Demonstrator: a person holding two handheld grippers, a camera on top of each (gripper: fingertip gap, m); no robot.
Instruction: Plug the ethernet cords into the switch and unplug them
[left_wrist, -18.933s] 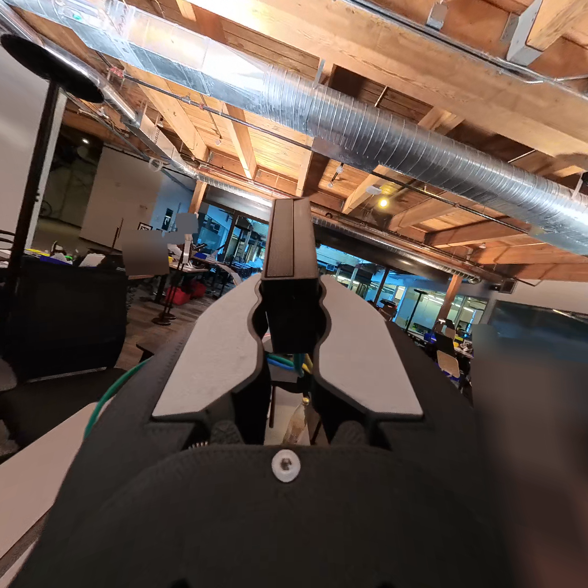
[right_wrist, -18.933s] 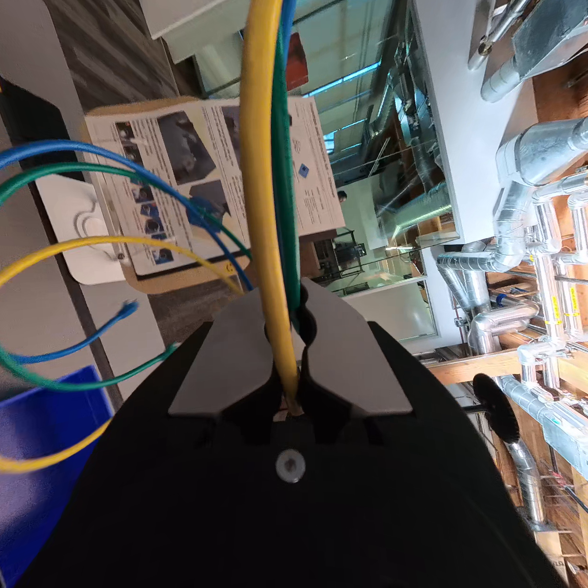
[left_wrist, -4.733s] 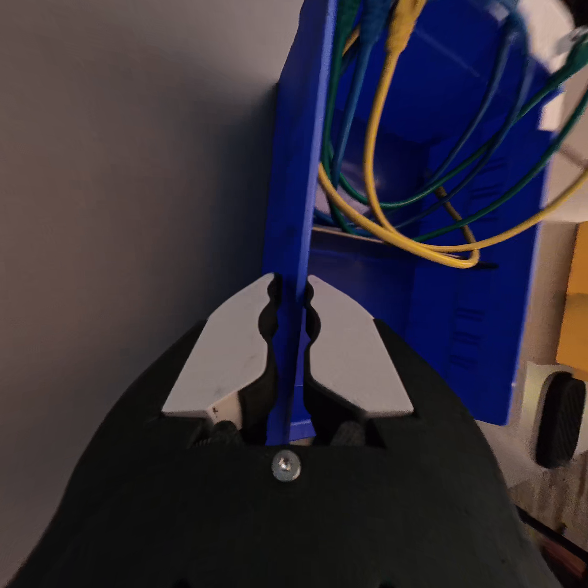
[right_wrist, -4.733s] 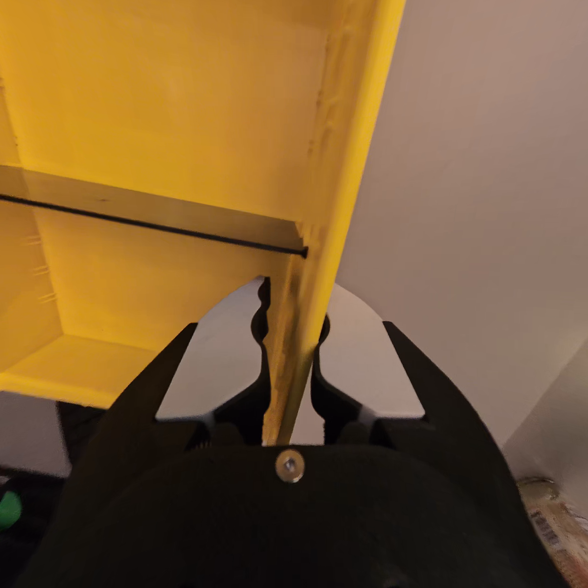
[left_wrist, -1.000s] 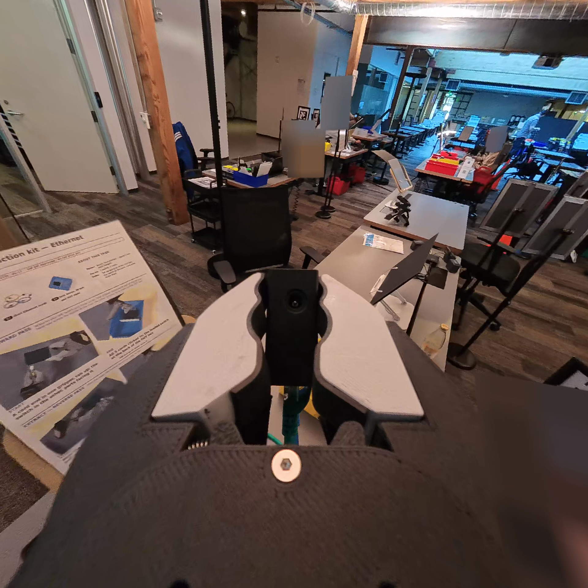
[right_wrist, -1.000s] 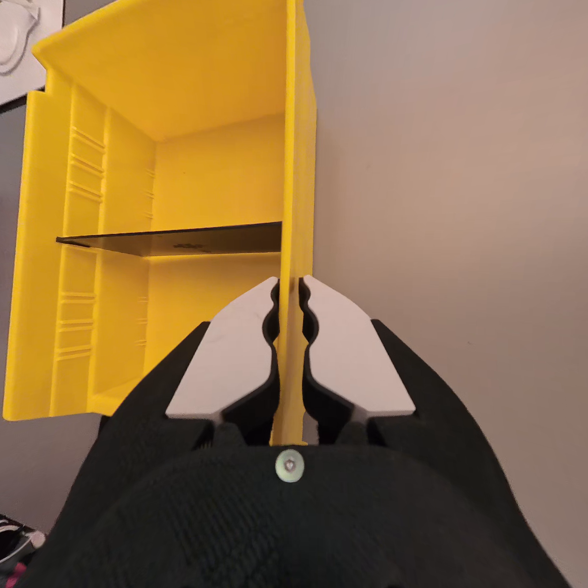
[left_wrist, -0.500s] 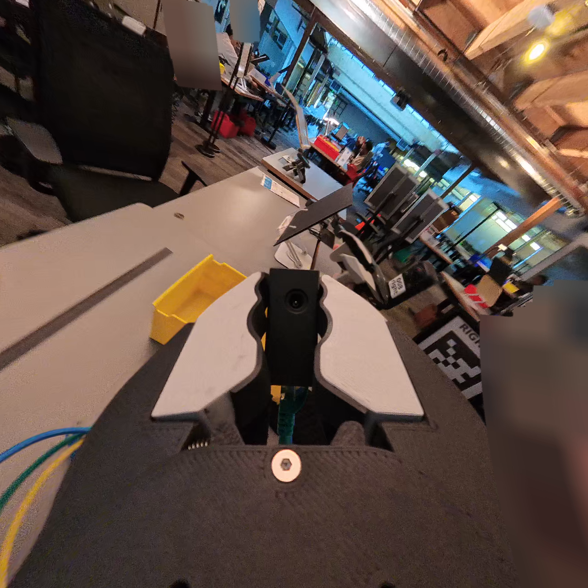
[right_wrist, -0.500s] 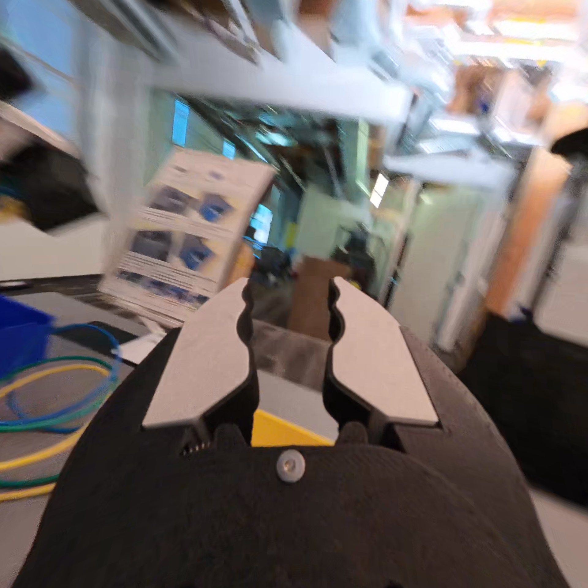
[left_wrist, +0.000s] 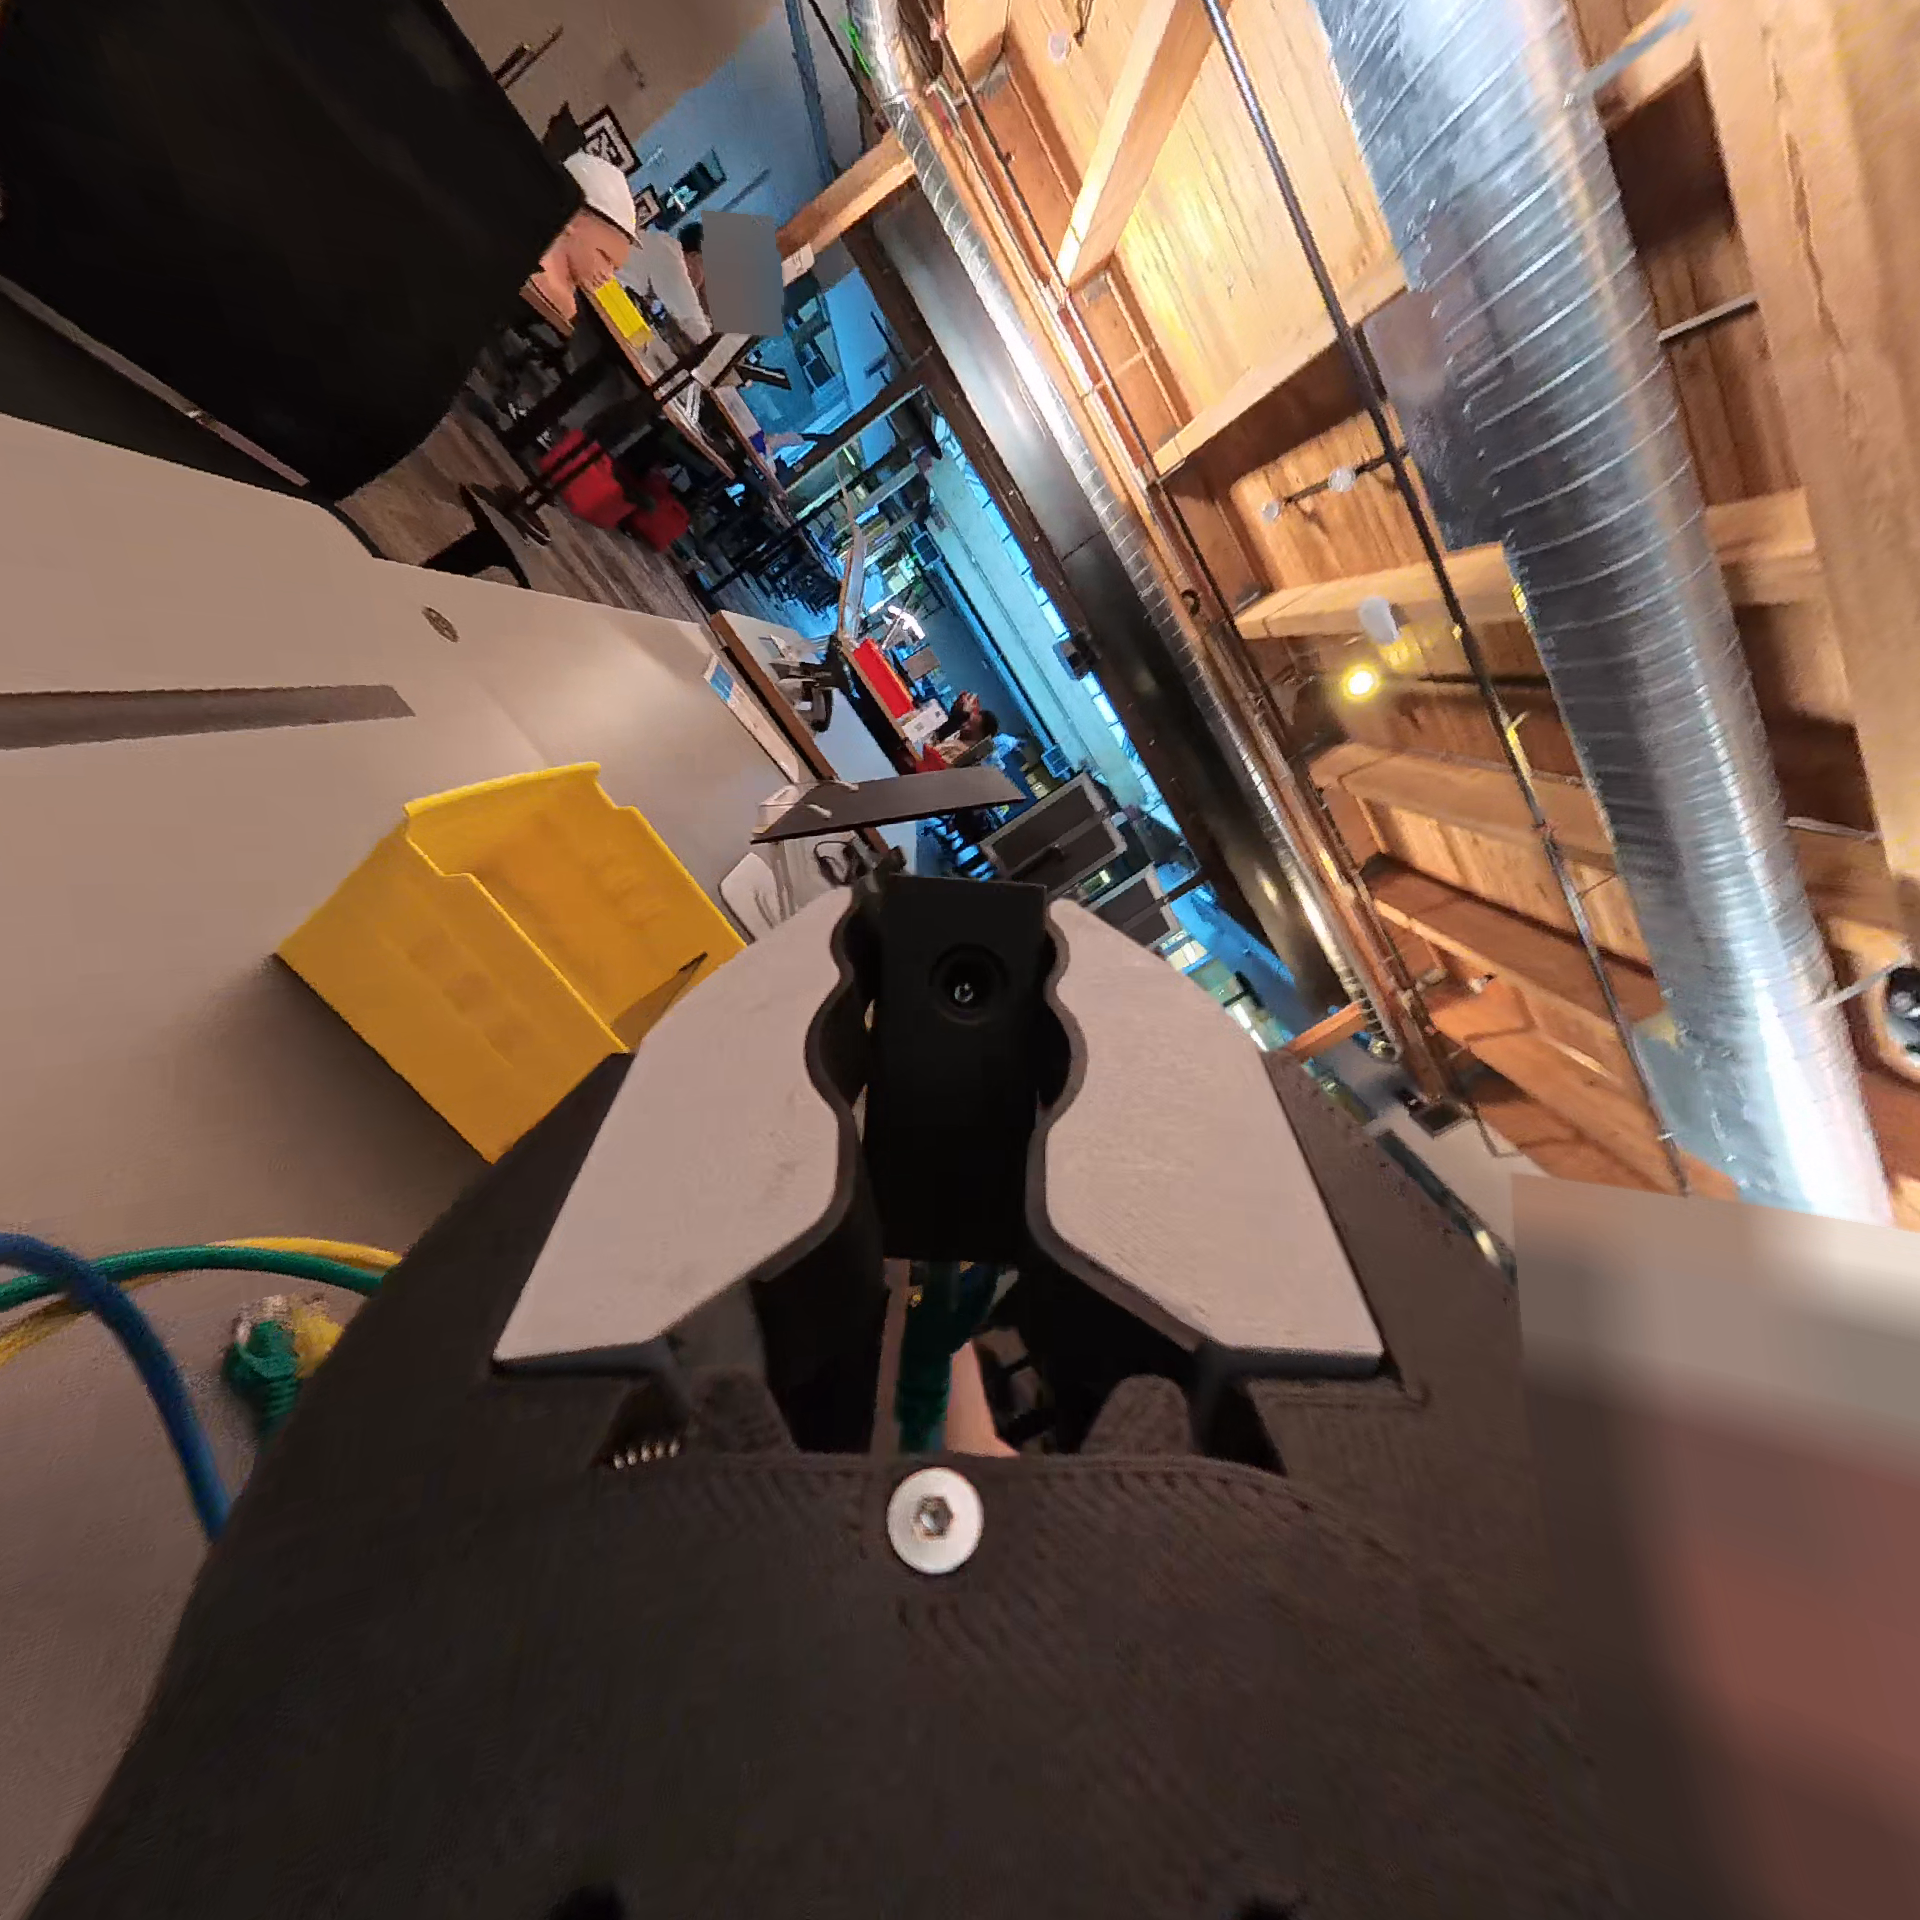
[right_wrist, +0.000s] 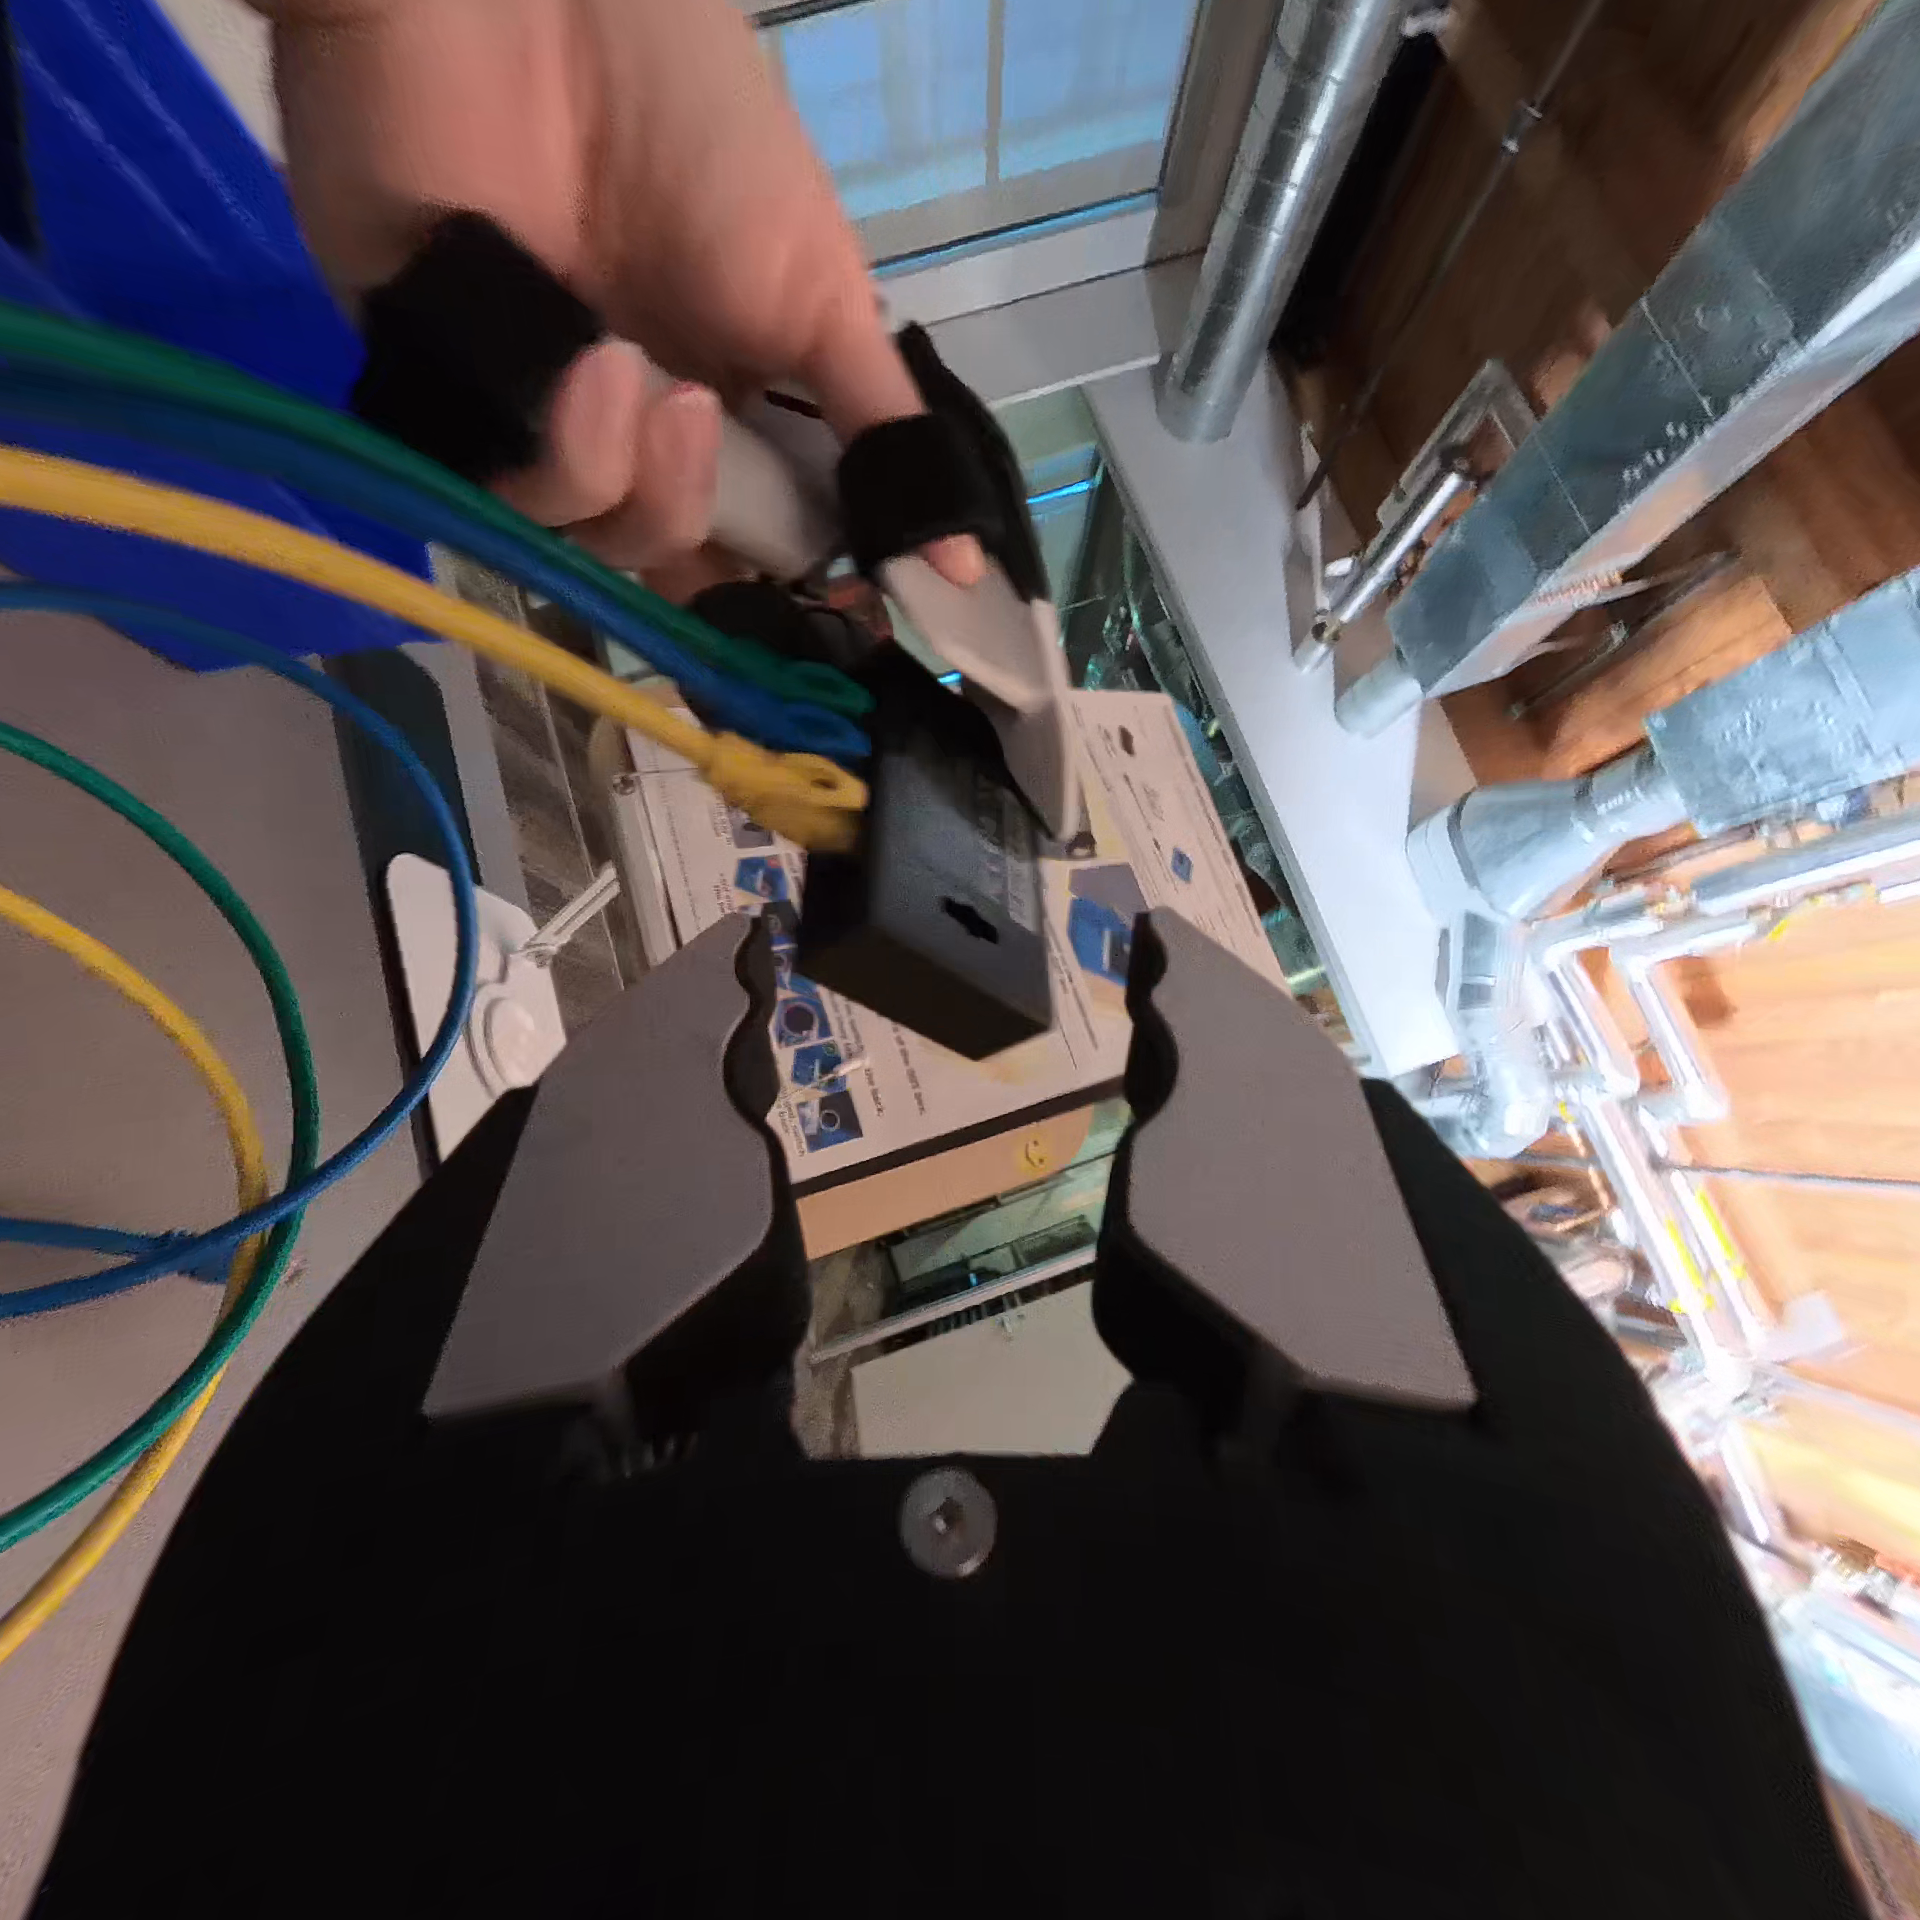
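Note:
My left gripper (left_wrist: 945, 920) is shut on the black switch (left_wrist: 951, 1070) and holds it in the air, tilted. A green cord (left_wrist: 930, 1351) runs down from the switch between the fingers. In the right wrist view the switch (right_wrist: 914, 935) hangs just past my open, empty right gripper (right_wrist: 945, 940), with a hand (right_wrist: 623, 208) and the left gripper's grey finger (right_wrist: 1023, 686) on it. Yellow (right_wrist: 779, 784), blue (right_wrist: 769, 727) and green (right_wrist: 800, 681) cords are plugged into its side. Their loose loops trail to the left over the table.
A yellow bin (left_wrist: 488, 945) stands on the grey table (left_wrist: 156, 935). Loose cord ends, with a green plug (left_wrist: 265, 1361), lie at the lower left. A blue bin (right_wrist: 156, 229), a white holder (right_wrist: 478, 997) and an instruction sheet (right_wrist: 935, 1101) lie behind the switch. Some 7 cm of space lies between my two pairs of fingers.
My right gripper let go of the yellow bin's wall, opened, and swung round to face the switch. My left gripper kept hold of the switch and rolled sideways.

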